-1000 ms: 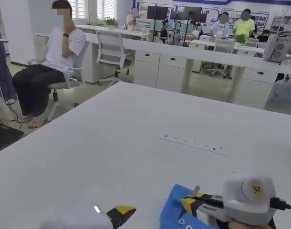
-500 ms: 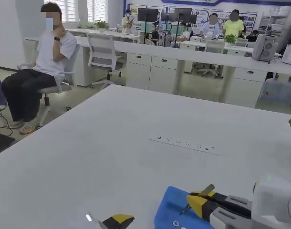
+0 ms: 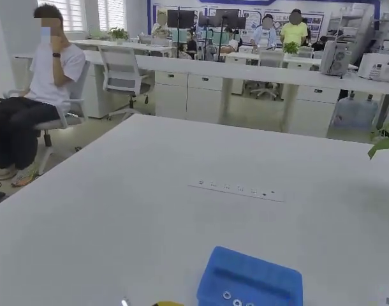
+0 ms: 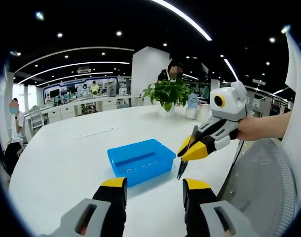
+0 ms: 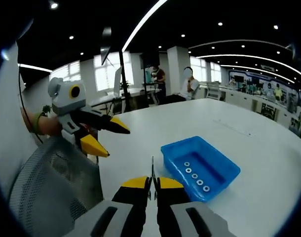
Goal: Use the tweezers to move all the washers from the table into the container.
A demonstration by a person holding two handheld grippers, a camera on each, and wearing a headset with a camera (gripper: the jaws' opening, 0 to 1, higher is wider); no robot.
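A blue container sits on the white table near its front edge, with several small metal washers lying in a row on its floor. My right gripper is shut on thin tweezers, whose tips point toward the table just short of the container. In the left gripper view the right gripper hangs to the right of the container, the tweezers pointing down. My left gripper is open with nothing between its jaws, a short way before the container; it appears as the left gripper in the right gripper view.
A socket strip is set into the table beyond the container. A potted plant stands at the table's far end. A mesh chair back is close behind the grippers. A person sits on a chair far left.
The right gripper with the tweezers has drawn back from over the container and left the head view at the bottom right. The head camera has shifted.
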